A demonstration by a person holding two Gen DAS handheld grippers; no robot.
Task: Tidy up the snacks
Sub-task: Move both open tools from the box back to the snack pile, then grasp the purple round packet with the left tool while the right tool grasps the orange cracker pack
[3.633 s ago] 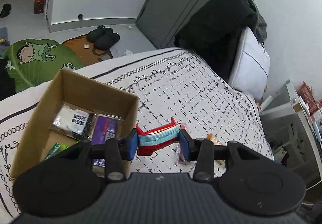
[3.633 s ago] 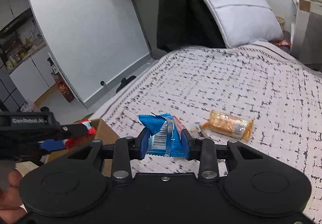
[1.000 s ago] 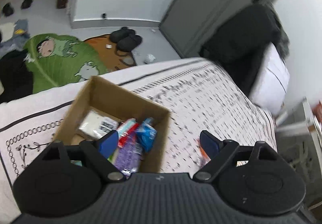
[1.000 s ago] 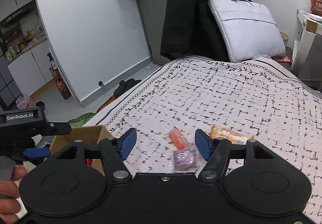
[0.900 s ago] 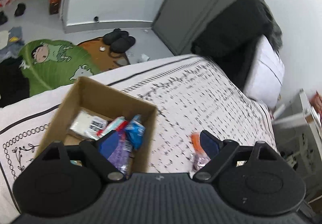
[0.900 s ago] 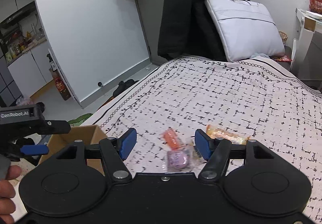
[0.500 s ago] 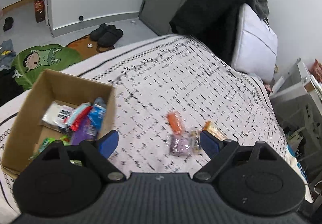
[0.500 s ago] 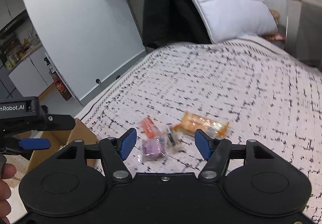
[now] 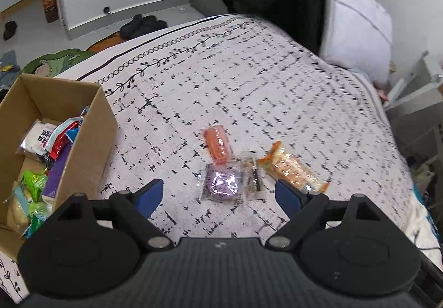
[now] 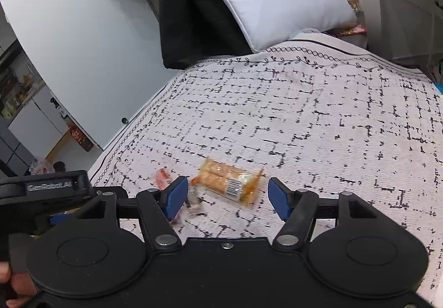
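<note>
On the white bedspread with black dashes (image 9: 277, 92), the open brown cardboard box (image 9: 91, 125) serves as the landmark at the far left of the left wrist view. Inside it lie several packets: a white one with black print, a red and blue one, a purple one and green ones toward the near end. Right of the box, well apart from it, four loose snacks lie in a cluster on the bedspread. First comes the orange-pink flat wrapped bar (image 9: 217, 145). Just beside it, on the near side, lies the clear packet holding a round purple cake (image 9: 221, 183). Next right, touching the purple packet, is a small clear packet with dark contents (image 9: 250, 178). Furthest from the box is the long clear packet of golden-orange biscuits (image 9: 290, 171).

The left gripper (image 9: 218, 196) hangs above the purple cake packet, its blue pads spread wide with nothing between them.

In the right wrist view, the right gripper (image 10: 228, 193) hovers over the biscuit packet (image 10: 228, 179), its jaws about halfway apart and gripping nothing; the packet lies on the bedspread beyond the pads. The left gripper's black body shows at the left edge of that view.
</note>
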